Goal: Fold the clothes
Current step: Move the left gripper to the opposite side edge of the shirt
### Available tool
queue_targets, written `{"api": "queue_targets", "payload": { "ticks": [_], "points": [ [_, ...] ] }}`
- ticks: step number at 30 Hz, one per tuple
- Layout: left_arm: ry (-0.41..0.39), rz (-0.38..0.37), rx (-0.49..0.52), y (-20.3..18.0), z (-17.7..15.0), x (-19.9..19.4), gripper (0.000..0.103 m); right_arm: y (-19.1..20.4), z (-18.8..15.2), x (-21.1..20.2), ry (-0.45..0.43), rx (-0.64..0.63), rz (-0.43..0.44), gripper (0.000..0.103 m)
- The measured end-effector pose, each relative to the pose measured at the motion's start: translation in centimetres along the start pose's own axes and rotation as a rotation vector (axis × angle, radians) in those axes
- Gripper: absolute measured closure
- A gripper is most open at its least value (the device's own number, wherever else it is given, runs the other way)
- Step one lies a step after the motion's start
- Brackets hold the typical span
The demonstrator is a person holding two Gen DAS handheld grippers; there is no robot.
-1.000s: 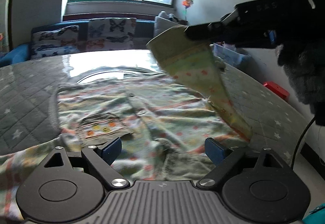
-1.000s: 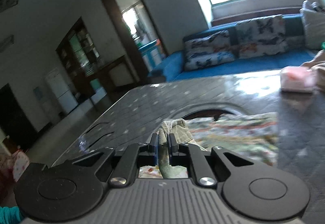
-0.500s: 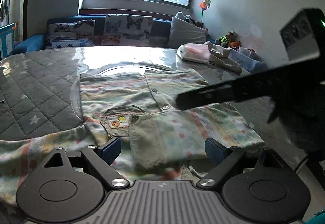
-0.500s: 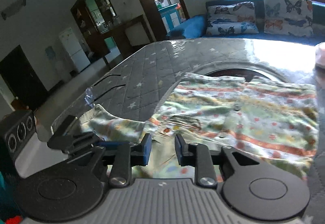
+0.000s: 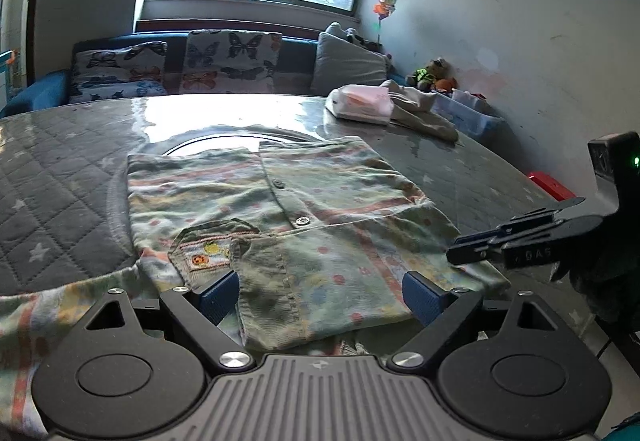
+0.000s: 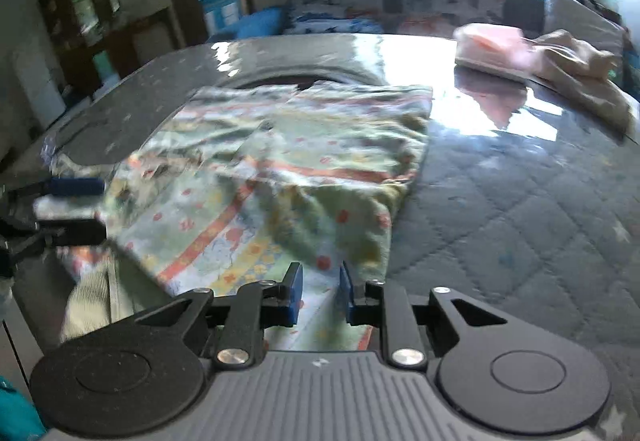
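A green patterned button-up shirt (image 5: 320, 201) lies flat on the quilted grey table (image 5: 52, 201). One sleeve (image 5: 320, 281) is folded across its front, and the other sleeve (image 5: 44, 309) trails off to the near left. My left gripper (image 5: 320, 291) stands wide open low over the near edge of the shirt, with the folded sleeve's cuff between its fingers but untouched. My right gripper (image 6: 320, 293) hovers at the shirt's right edge (image 6: 384, 233). Its jaws are a little apart and closing, with only cloth below the gap. In the left wrist view the right gripper (image 5: 464, 253) sits just right of the shirt.
A folded pink garment (image 5: 360, 103) and a beige cloth (image 5: 420, 113) lie at the table's far right. A blue sofa with butterfly cushions (image 5: 228, 61) stands behind the table. A plastic box (image 5: 468, 113) and a red object (image 5: 548, 183) are beyond the table's right edge.
The right gripper carried the raised sleeve across and down onto the shirt front, let it go, then drew back to the right and lower. The left gripper stayed open and still.
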State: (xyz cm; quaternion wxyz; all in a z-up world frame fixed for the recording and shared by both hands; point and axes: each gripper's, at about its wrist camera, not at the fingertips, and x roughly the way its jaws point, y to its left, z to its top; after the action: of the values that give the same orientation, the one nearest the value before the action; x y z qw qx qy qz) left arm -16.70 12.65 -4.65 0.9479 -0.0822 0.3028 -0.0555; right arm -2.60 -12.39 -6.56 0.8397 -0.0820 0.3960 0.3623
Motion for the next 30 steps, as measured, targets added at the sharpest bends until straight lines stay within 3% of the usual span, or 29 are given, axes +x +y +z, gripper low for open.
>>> {"api": "queue_targets", "payload": {
  "ticks": [8,16,21,30],
  "points": [
    [0.020,-0.050,0.025,-1.0,0.2,2.1,0.017,0.2,2.9,0.7,-0.101,-0.042,-0.034,0.080],
    [0.073,-0.078,0.013,-0.6,-0.7,3.6,0.019,-0.7,2.7,3.0,-0.072,-0.027,-0.061,0.076],
    [0.067,-0.061,0.001,-0.2,-0.7,3.0,0.018,1.6,2.9,1.8,-0.084,-0.086,-0.003,0.067],
    [0.004,0.060,-0.079,3.0,-1.0,-1.5,0.018,8.1,3.7,3.3,-0.075,-0.229,0.191,0.068]
  ]
}}
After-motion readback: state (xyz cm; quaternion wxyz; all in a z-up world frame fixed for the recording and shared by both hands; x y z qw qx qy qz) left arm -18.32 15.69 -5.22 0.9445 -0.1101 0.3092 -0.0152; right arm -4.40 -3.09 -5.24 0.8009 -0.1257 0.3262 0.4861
